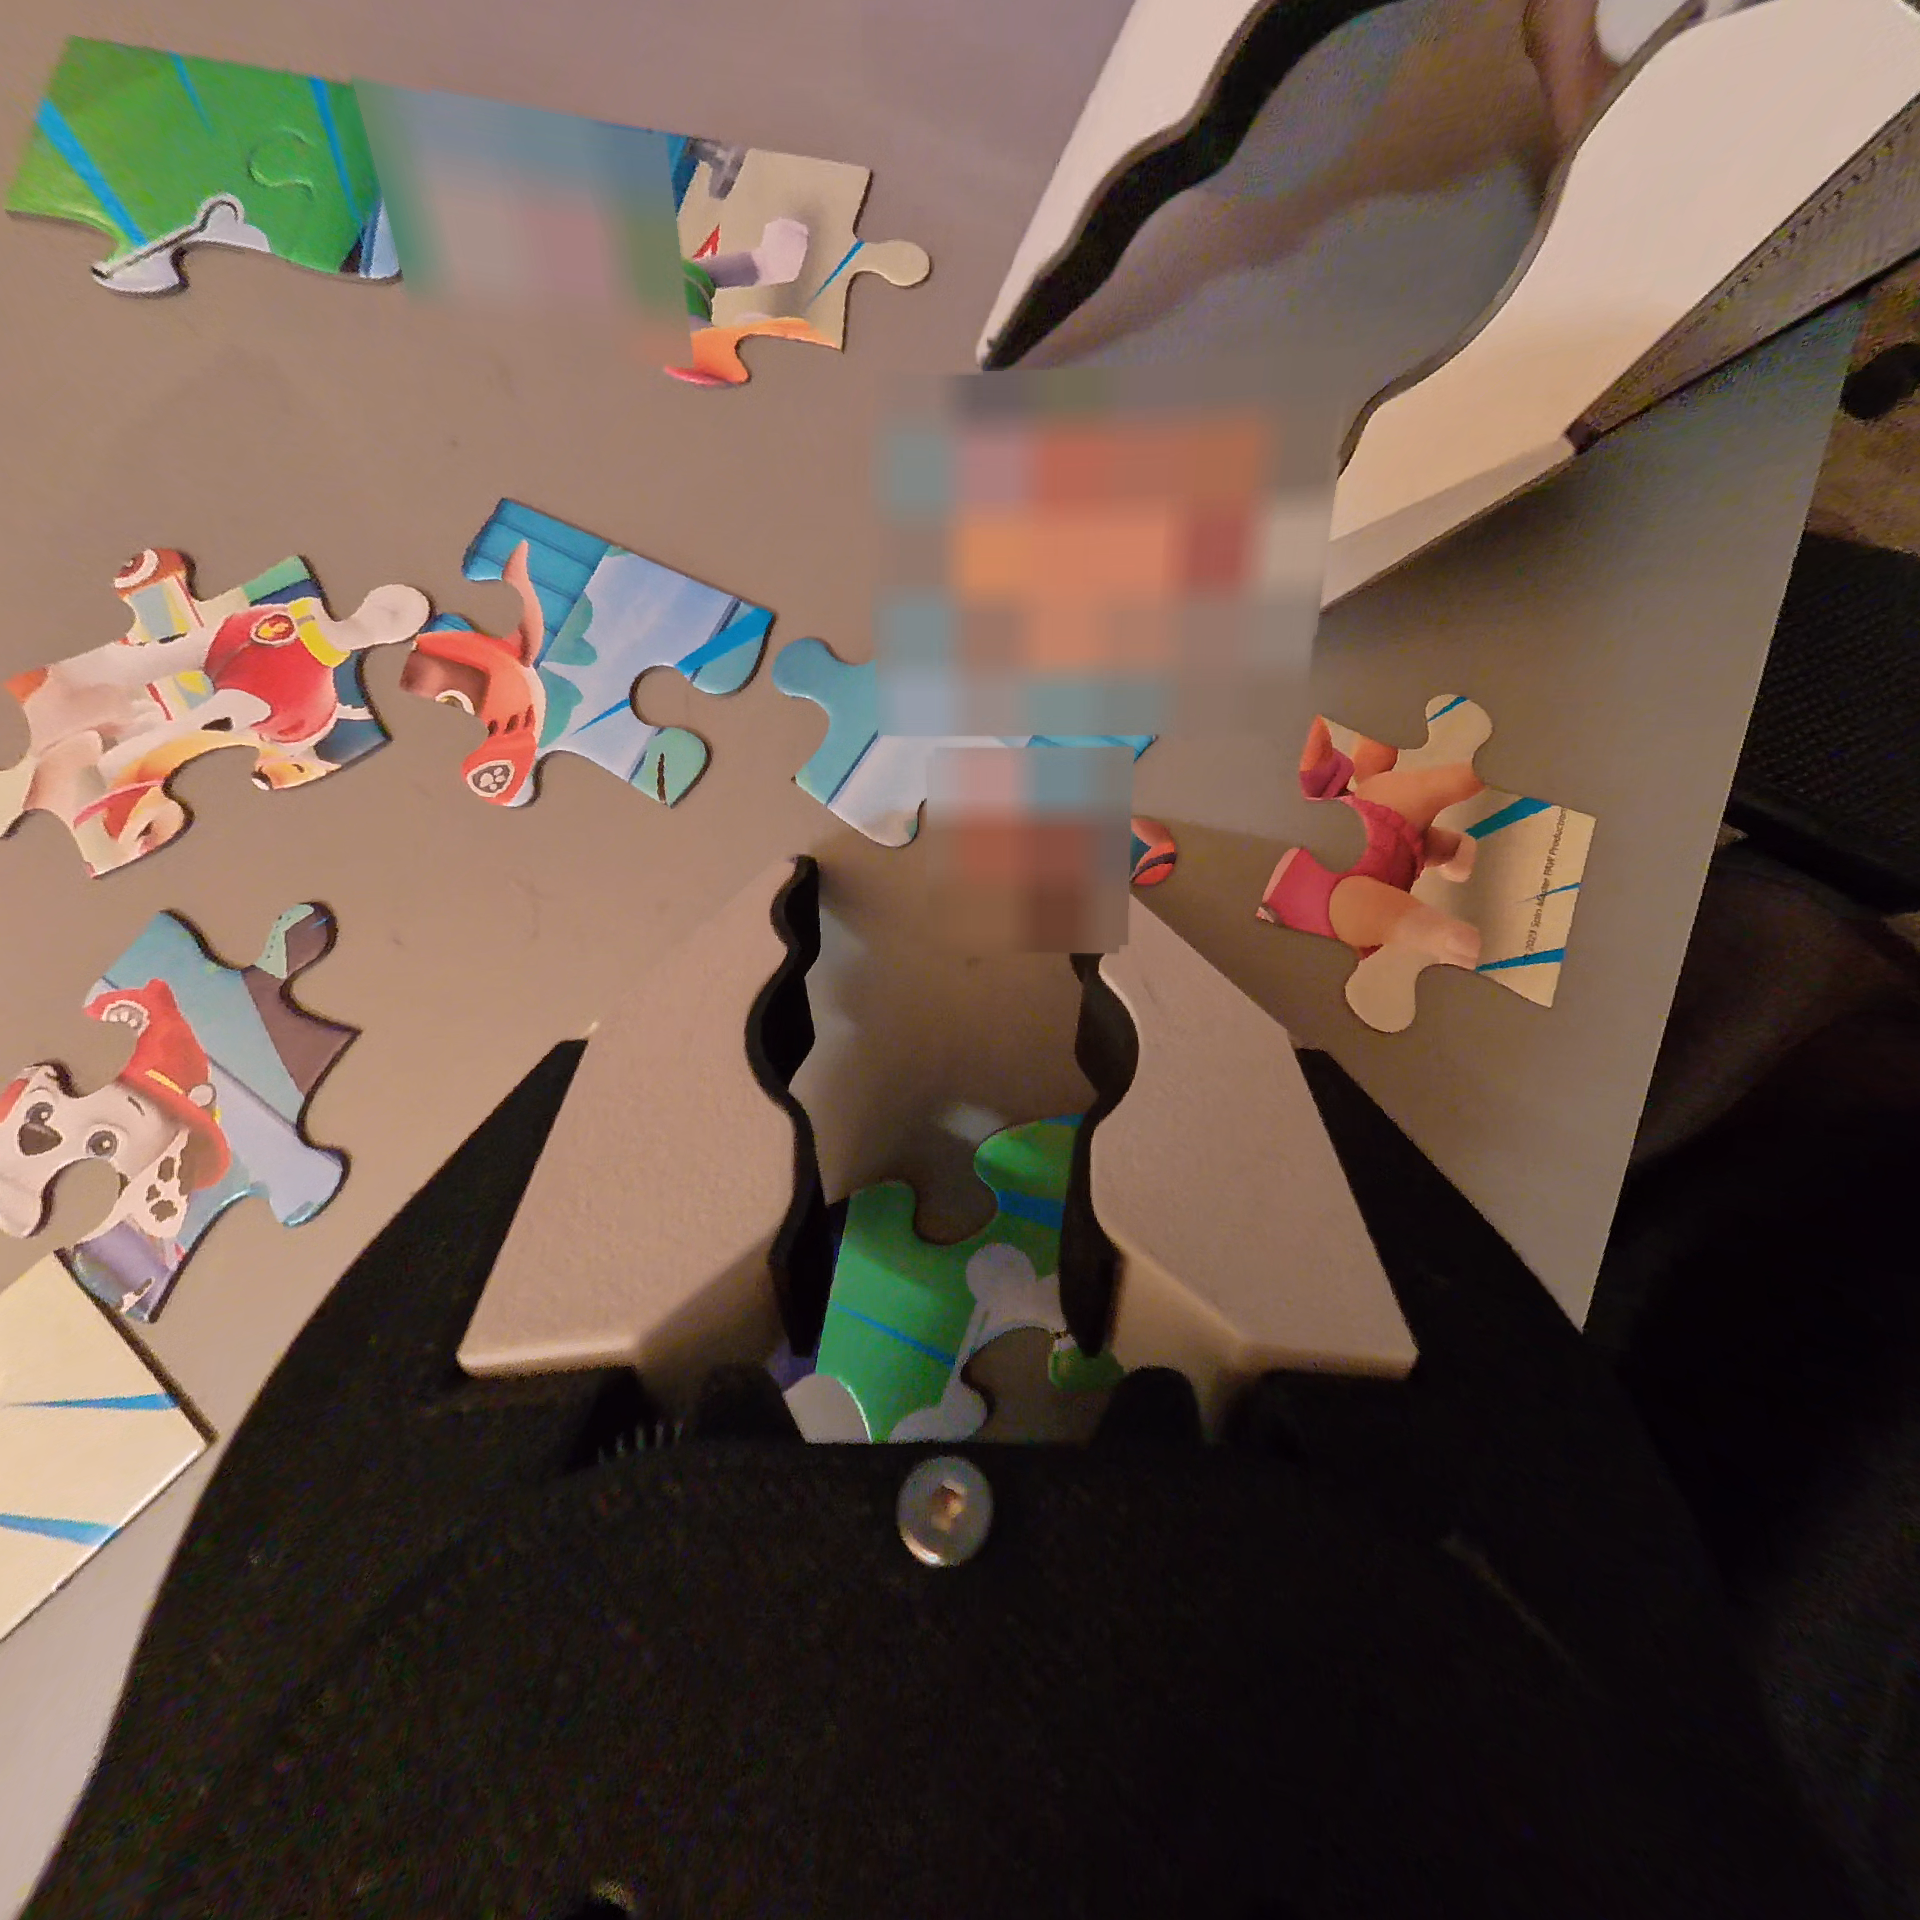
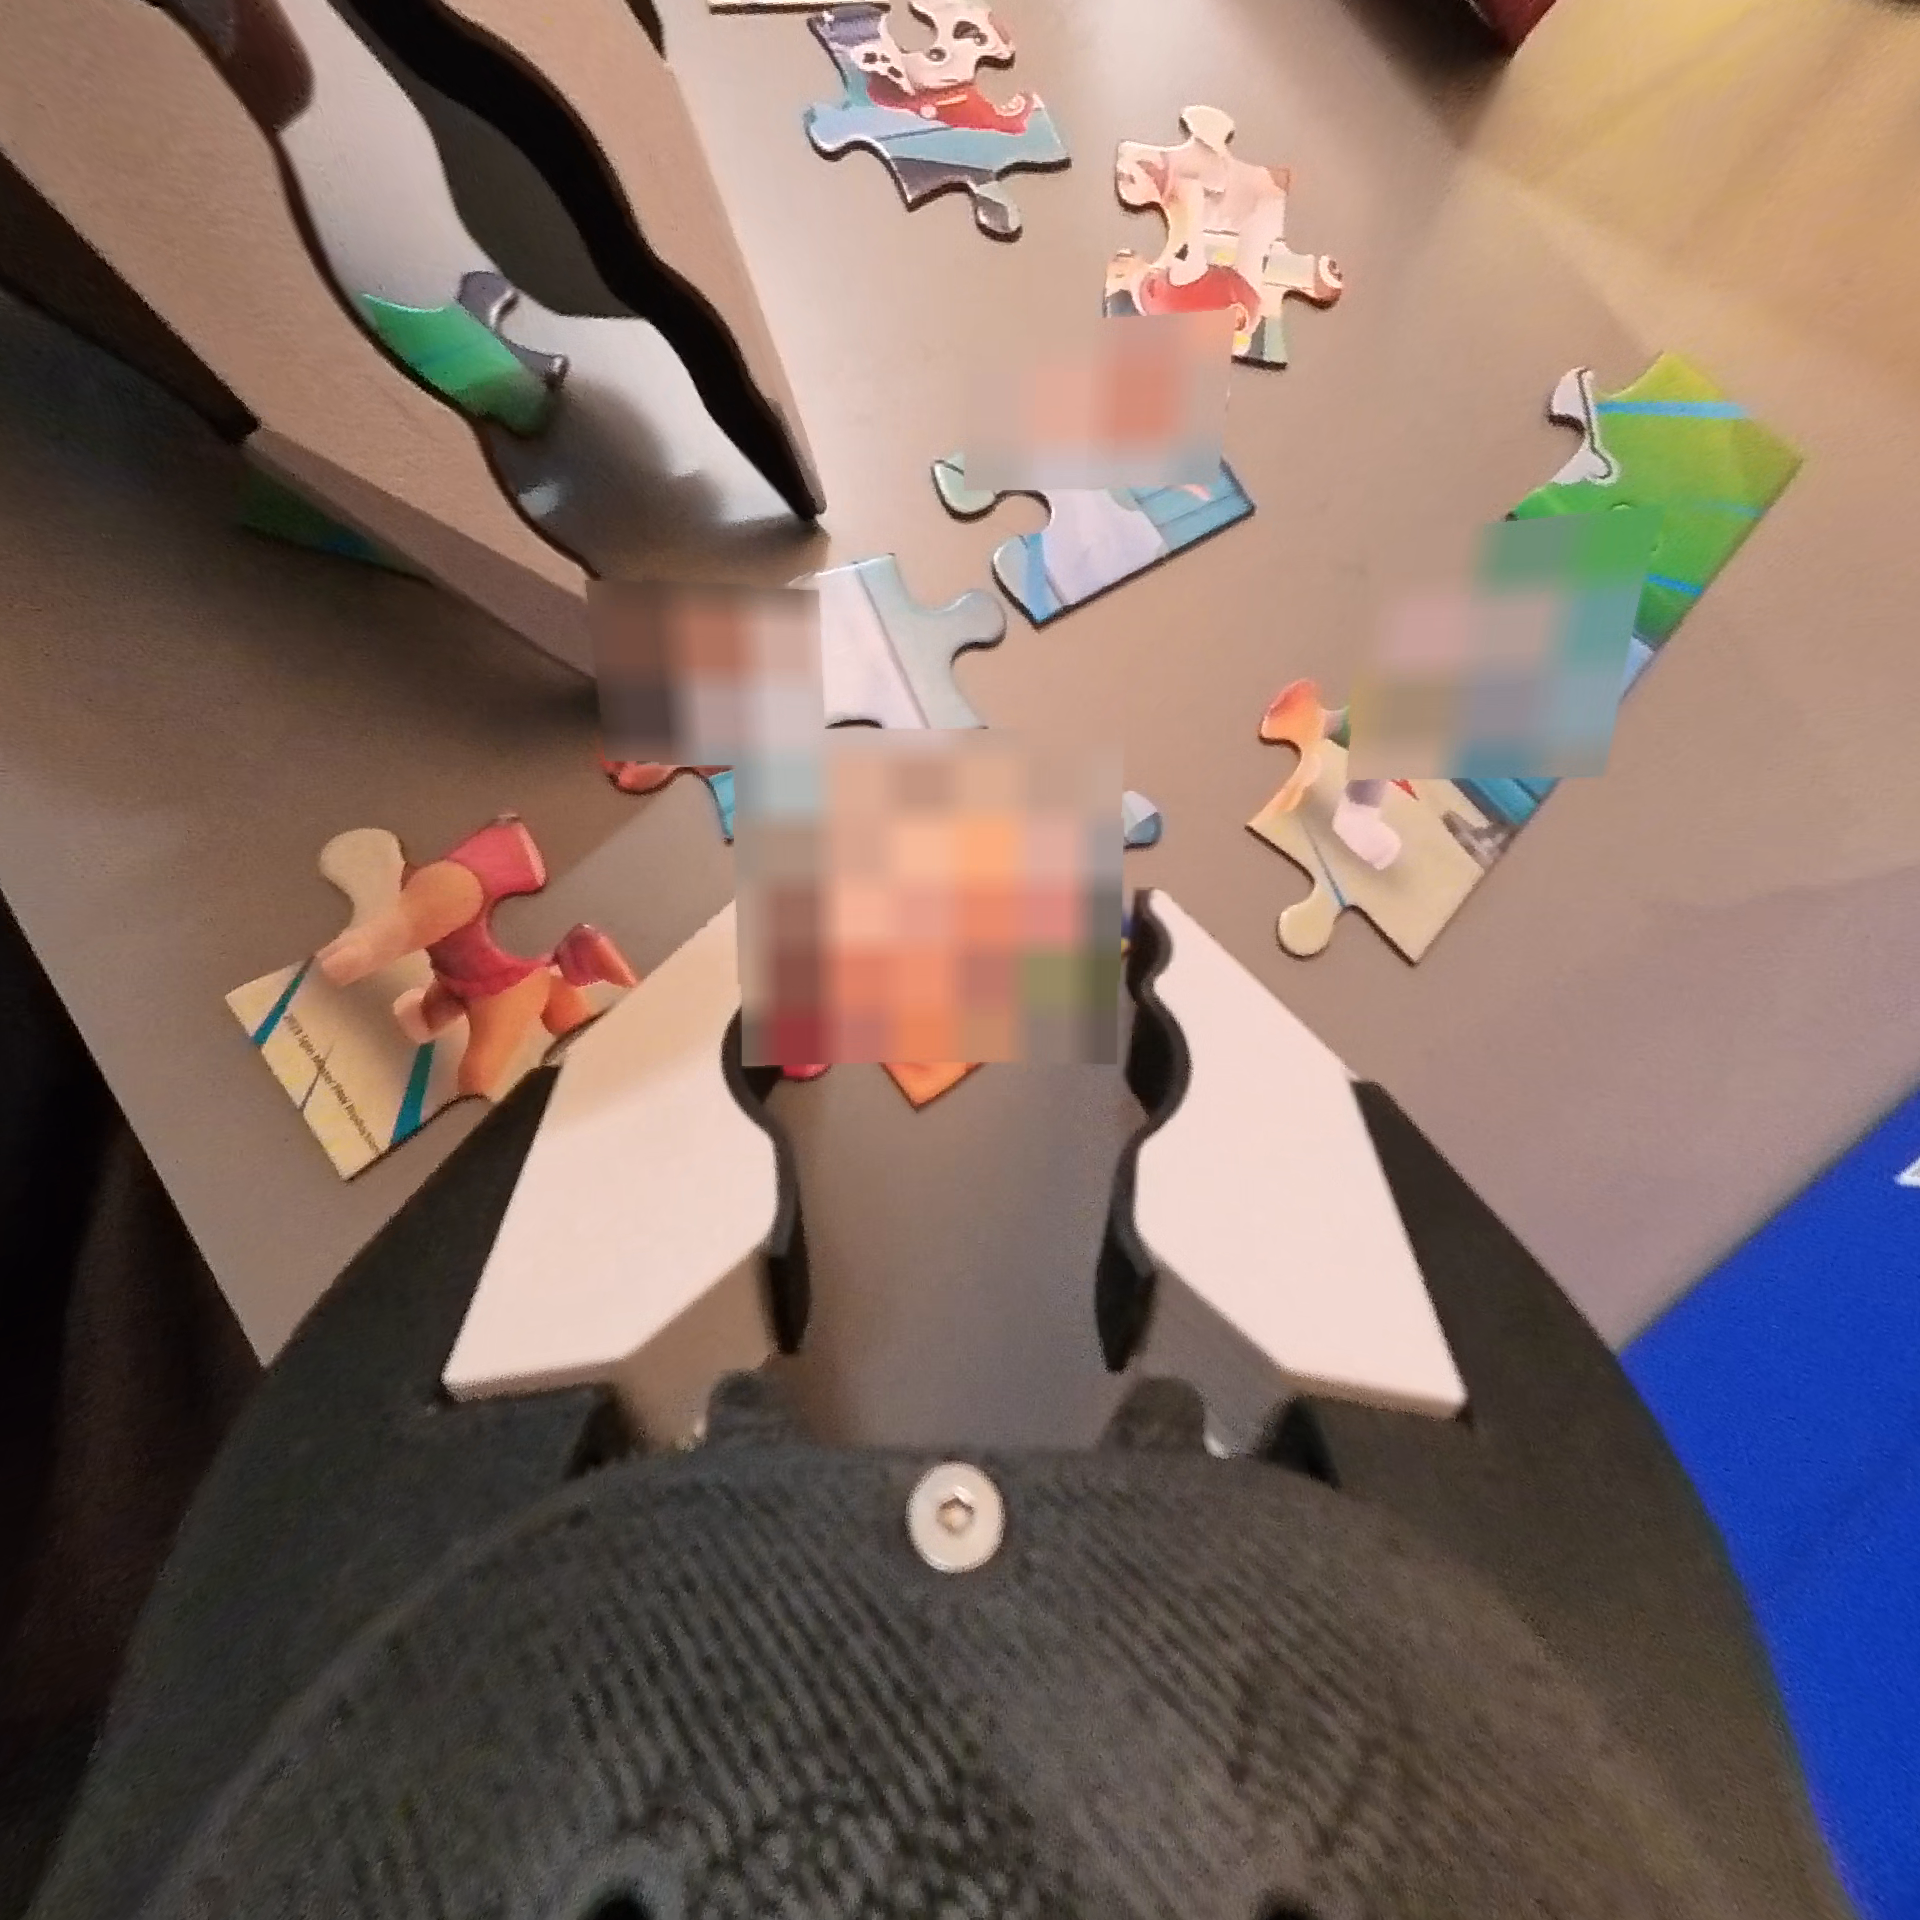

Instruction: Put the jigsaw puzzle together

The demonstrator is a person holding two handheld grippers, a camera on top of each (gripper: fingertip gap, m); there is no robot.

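Observation:
My left gripper (image 1: 945, 914) is shut on a green jigsaw piece (image 1: 914, 1288) that sits deep between its pads. The right wrist view shows the same gripper (image 2: 686, 520) with the piece (image 2: 447, 353) in it, tips down by the grey table (image 1: 623, 436). My right gripper (image 2: 935, 914) is open. Its fingers straddle a colourful jigsaw piece (image 2: 925, 1081) lying flat on the table, mostly hidden by a mosaic patch. The left wrist view shows this gripper (image 1: 1174, 395) with its fingers spread over that piece (image 1: 831, 696).
Loose jigsaw pieces lie around: a pink pup piece (image 1: 1423, 862) near the table edge, a red-helmet piece (image 1: 592, 665), a dalmatian piece (image 1: 156, 1112), and a joined green group (image 1: 187, 156). A blue flat object (image 2: 1818, 1455) lies at the right.

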